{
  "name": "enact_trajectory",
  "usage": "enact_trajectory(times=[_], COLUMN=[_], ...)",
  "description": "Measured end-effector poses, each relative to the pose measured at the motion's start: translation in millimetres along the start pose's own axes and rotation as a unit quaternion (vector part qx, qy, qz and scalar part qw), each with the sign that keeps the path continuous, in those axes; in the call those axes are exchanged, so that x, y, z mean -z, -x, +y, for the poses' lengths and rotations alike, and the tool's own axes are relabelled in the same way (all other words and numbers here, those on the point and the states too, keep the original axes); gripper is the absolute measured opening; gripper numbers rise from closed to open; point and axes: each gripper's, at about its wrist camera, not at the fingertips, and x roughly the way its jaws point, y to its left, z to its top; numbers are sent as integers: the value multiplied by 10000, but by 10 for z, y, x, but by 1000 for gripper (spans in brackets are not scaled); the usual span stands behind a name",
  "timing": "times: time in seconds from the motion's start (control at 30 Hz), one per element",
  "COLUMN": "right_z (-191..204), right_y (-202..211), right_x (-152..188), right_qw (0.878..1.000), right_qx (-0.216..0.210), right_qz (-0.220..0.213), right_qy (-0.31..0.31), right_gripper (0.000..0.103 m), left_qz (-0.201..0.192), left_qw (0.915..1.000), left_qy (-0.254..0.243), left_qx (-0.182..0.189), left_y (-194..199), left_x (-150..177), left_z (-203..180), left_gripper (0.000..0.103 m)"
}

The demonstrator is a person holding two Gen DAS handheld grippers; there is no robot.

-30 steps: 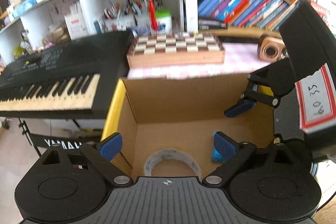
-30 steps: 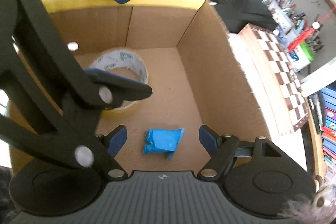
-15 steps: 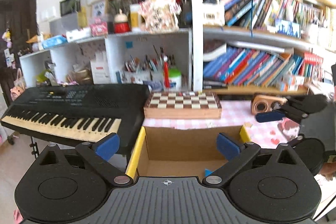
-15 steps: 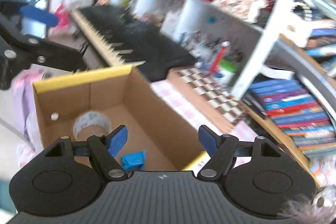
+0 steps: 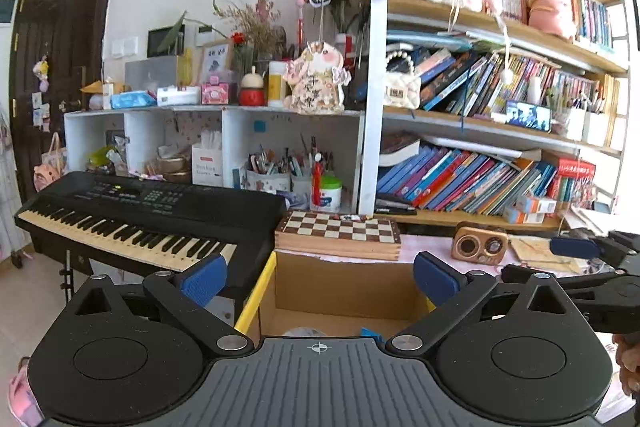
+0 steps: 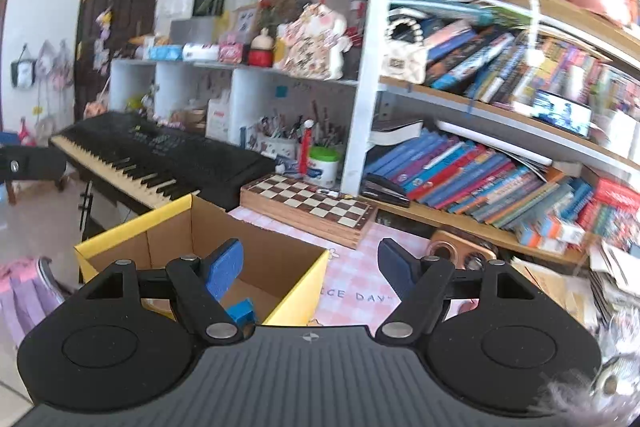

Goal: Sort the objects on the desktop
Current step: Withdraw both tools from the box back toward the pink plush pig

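Note:
A cardboard box (image 5: pixel 340 291) with a yellow rim (image 6: pixel 132 227) stands below both grippers. A small blue packet (image 6: pixel 240 311) lies on its floor, and in the left wrist view the blue packet (image 5: pixel 370 331) and a sliver of a tape roll (image 5: pixel 304 331) show there. My left gripper (image 5: pixel 319 278) hangs above the box, wide open with nothing between its fingers. My right gripper (image 6: pixel 309 267) is over the box's right rim, open and empty. One of its blue pads (image 5: pixel 574 247) shows at the right of the left wrist view.
A black keyboard (image 5: pixel 140 219) stands left of the box. Behind the box, a wooden chessboard case (image 5: pixel 338 233) and a small wooden radio (image 5: pixel 480 247) sit on the pink checked cloth (image 6: pixel 360 267). Crowded bookshelves (image 5: pixel 480 179) fill the back; papers (image 6: pixel 560 287) lie at the right.
Both grippers have risen out of the box and tipped up toward the shelves. The right one has rolled upright. The packet and tape roll stay in the box.

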Motion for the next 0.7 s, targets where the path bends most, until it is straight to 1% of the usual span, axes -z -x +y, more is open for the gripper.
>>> enact_trajectory(times=[0.13, 0.3, 0.47, 0.6, 0.7], right_z=[49, 154, 227, 293, 354], right_y=[382, 775, 1054, 1230, 1334], right_x=[144, 381, 623, 819, 954], right_qw=[9991, 9973, 9958, 9954, 9952], right_qx=[294, 475, 561, 587, 617], right_qz=[-162, -228, -79, 31, 101], right_qy=[-255, -510, -724, -755, -748], right_gripper=[74, 74, 74, 74, 74], left_qz=[-136, -116, 65, 193, 212], left_qw=[9999, 9995, 9993, 9992, 9992], left_qy=[98, 287, 366, 354, 312], left_qx=[34, 9, -53, -53, -90], left_y=[273, 548, 715, 813, 905], left_x=[118, 324, 525, 653, 754], left_z=[-51, -94, -131, -173, -233], left_gripper=[101, 101, 101, 101, 101])
